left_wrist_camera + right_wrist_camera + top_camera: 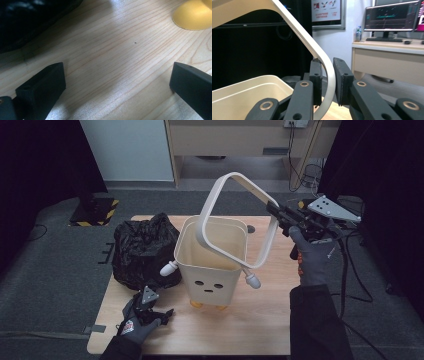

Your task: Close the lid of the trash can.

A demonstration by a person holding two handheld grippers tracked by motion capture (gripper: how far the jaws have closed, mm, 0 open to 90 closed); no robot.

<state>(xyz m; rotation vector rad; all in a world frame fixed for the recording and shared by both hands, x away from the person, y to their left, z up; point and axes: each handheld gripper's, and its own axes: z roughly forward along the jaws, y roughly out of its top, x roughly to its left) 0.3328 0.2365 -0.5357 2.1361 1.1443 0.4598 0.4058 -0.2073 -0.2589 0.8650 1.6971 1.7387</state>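
Lifting the cream rim ring (239, 220) off the cream bin (212, 265), tilted, one corner raised high toward the right and the lower edge dipping into the bin's mouth at the front. Held that way, judging by the scene, to free the bin's lip so a liner can go over it. Pinched at its upper right corner by the right gripper (278, 213), jaws closed on the thin band, one pad on each face, as seen close in the right gripper view (327, 82); a narrow grip on the edge, likely because the ring is light and stiff.

Standing mid-table on yellow feet (193, 15), the bin, face toward the person, small arms out at each side. Lying just beside it on the left, a crumpled black plastic bag (145, 250), probably the liner waiting its turn. Resting low near the table's front left, the left gripper (159, 312), jaws wide apart and empty over bare wooden table (112, 62), close to bag and bin, seemingly ready to steady the bin or fetch the bag.
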